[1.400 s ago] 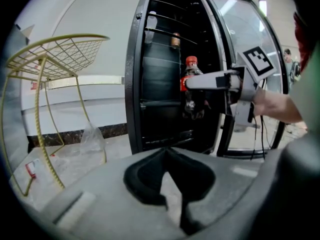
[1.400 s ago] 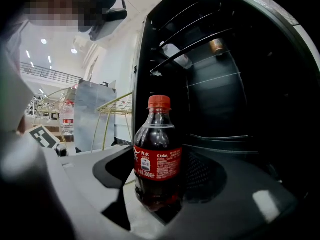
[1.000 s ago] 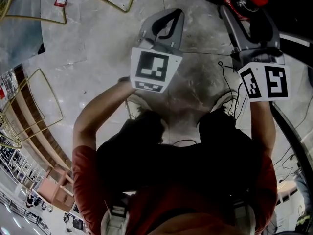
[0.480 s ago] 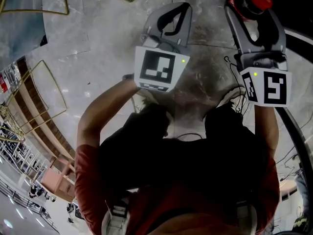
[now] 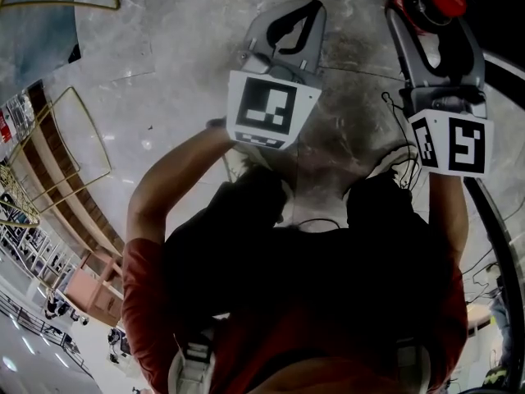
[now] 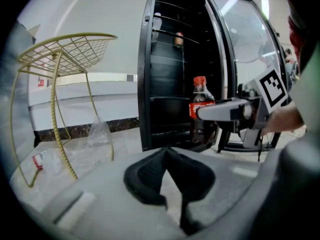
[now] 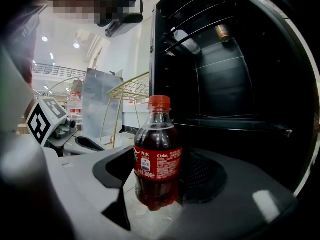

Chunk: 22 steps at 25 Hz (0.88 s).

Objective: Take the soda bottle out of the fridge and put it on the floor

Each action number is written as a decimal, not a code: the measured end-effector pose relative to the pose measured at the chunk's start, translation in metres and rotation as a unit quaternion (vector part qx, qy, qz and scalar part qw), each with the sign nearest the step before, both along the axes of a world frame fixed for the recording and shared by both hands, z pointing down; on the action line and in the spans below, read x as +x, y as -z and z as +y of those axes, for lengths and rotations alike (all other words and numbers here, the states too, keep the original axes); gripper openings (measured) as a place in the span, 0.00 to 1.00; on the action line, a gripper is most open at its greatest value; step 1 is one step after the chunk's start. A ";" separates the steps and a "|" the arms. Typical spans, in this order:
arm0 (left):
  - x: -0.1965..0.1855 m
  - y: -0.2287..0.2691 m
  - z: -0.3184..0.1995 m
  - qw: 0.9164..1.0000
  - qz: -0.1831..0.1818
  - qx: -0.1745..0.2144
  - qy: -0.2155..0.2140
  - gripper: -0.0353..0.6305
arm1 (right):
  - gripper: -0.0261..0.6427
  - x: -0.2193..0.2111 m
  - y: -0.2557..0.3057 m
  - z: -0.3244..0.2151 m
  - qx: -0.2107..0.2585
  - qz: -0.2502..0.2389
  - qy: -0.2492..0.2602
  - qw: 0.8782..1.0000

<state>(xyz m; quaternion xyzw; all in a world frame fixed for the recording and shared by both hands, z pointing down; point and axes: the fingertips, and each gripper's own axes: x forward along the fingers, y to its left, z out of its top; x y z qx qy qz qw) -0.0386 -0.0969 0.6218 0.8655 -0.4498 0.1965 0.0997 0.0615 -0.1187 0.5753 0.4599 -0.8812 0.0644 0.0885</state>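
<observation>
Holding the soda bottle point(image 7: 157, 156) pinched upright in your right gripper point(image 7: 154, 183), you have it clear of the open fridge point(image 7: 225, 84); only lowering and setting it on the floor point(image 5: 164, 97) remains (your left gripper point(image 6: 167, 159) is pressed together, empty).

Grey marble floor point(image 5: 164, 80), gold wire chair point(image 6: 70, 49)

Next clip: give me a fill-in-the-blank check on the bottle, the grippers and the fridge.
1. The soda bottle has a ____ cap.
2. Of the left gripper and the right gripper, only the ____ one holds the bottle.
3. The door of the fridge stands ____.
Missing words: red; right; open.
</observation>
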 end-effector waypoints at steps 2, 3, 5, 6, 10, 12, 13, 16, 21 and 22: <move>-0.003 -0.003 0.000 1.000 -0.001 -0.003 0.001 0.05 | 0.47 -0.003 -0.008 0.001 -0.008 0.001 0.004 1.000; -0.003 -0.005 0.001 1.000 -0.002 -0.004 0.002 0.05 | 0.48 -0.005 -0.012 0.001 -0.015 0.001 0.008 1.000; -0.004 -0.008 0.001 1.000 -0.007 -0.006 0.003 0.05 | 0.48 -0.009 -0.022 0.003 -0.027 -0.001 0.014 1.000; -0.005 -0.009 0.002 1.000 -0.009 -0.007 0.004 0.05 | 0.48 -0.011 -0.027 0.003 -0.032 0.000 0.018 0.999; -0.007 -0.015 0.004 1.000 -0.011 -0.015 0.005 0.05 | 0.47 -0.017 -0.048 0.006 -0.048 0.007 0.028 0.998; -0.009 -0.018 0.005 1.000 -0.011 -0.020 0.007 0.05 | 0.47 -0.020 -0.060 0.008 -0.054 0.010 0.030 0.998; -0.009 -0.020 0.006 1.000 -0.011 -0.023 0.007 0.05 | 0.47 -0.021 -0.067 0.009 -0.060 0.010 0.029 0.998; -0.012 -0.027 0.007 0.999 -0.017 -0.030 0.012 0.05 | 0.47 -0.024 -0.087 0.011 -0.080 0.009 0.029 0.996; -0.014 -0.036 0.008 0.999 -0.022 -0.040 0.011 0.05 | 0.48 -0.035 -0.110 0.010 -0.092 0.022 0.044 0.995; -0.014 -0.038 0.009 0.999 -0.023 -0.042 0.011 0.05 | 0.48 -0.037 -0.114 0.010 -0.096 0.023 0.046 0.994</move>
